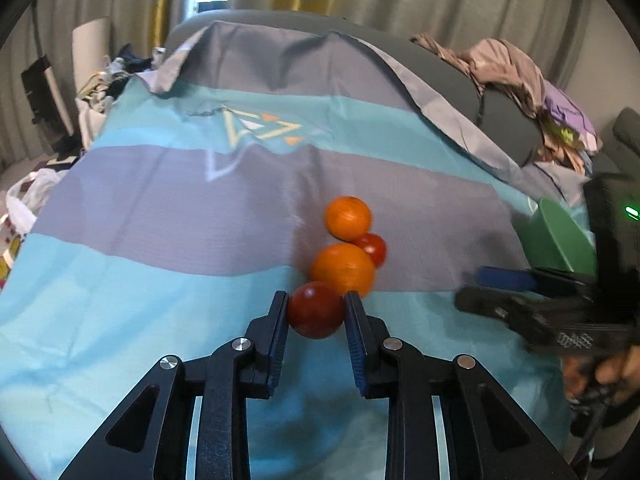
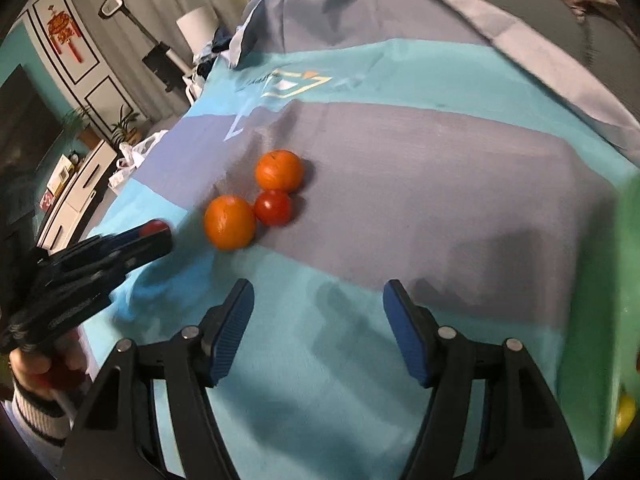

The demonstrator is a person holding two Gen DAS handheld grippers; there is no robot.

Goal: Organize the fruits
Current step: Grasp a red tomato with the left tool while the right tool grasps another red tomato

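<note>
My left gripper (image 1: 316, 304) is shut on a dark red fruit (image 1: 316, 312), held just over the striped cloth. Behind it lie a near orange (image 1: 343, 268), a small red tomato (image 1: 373, 249) and a far orange (image 1: 347, 217), touching one another. In the right wrist view the same near orange (image 2: 229, 222), tomato (image 2: 273, 208) and far orange (image 2: 279, 171) lie ahead to the left. My right gripper (image 2: 318, 304) is open and empty above the cloth. The left gripper (image 2: 156, 236) shows there at the left with the red fruit (image 2: 154, 226) between its fingers.
A green container (image 1: 560, 240) stands at the right edge; it also shows in the right wrist view (image 2: 600, 320), with something yellow (image 2: 625, 416) inside. The blue and grey cloth (image 1: 160, 208) covers the surface. A clothes pile (image 1: 520, 80) lies on the sofa back.
</note>
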